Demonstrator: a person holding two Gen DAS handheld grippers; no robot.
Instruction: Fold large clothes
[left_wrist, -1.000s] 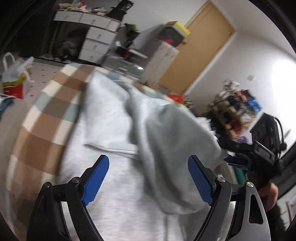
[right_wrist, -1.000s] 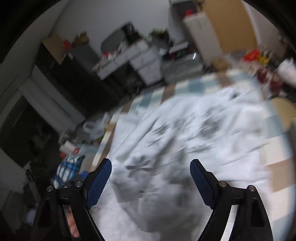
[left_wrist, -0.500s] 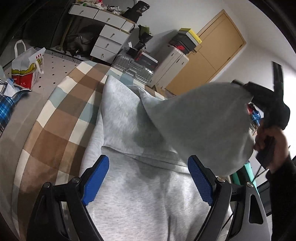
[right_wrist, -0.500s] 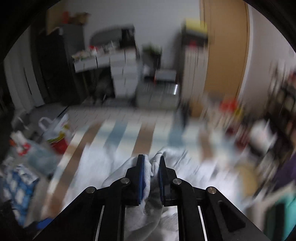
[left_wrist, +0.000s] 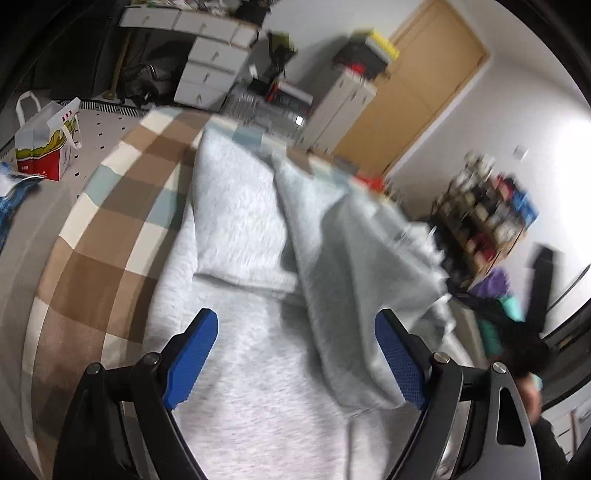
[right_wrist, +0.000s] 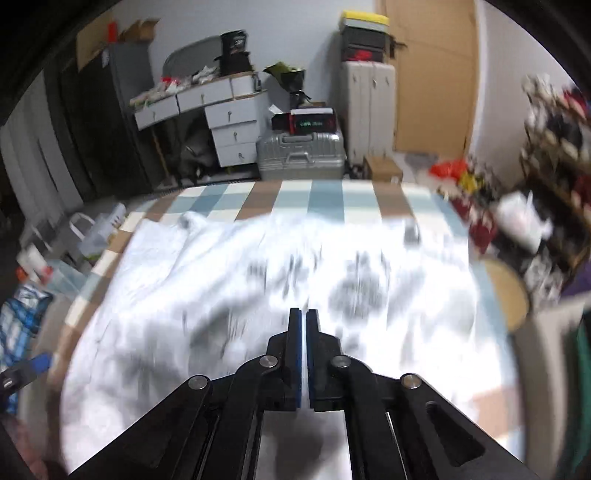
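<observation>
left: open checked blanket (left_wrist: 110, 236) | ahead: suitcase (right_wrist: 301, 155) | right: cluttered shelf (left_wrist: 491, 218)

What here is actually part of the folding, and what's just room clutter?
Part of the job:
grey sweatshirt
left claw
right claw
checked blanket

Just lying about:
silver suitcase
paper bag
white drawers

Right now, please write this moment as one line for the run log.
task: fold large clothes | left gripper: open above grey garment | right gripper: fingers shut, cloth between them not visible | surface: checked cover

1 grey garment (left_wrist: 258, 369), 2 tools, 1 suitcase (right_wrist: 301, 155)
</observation>
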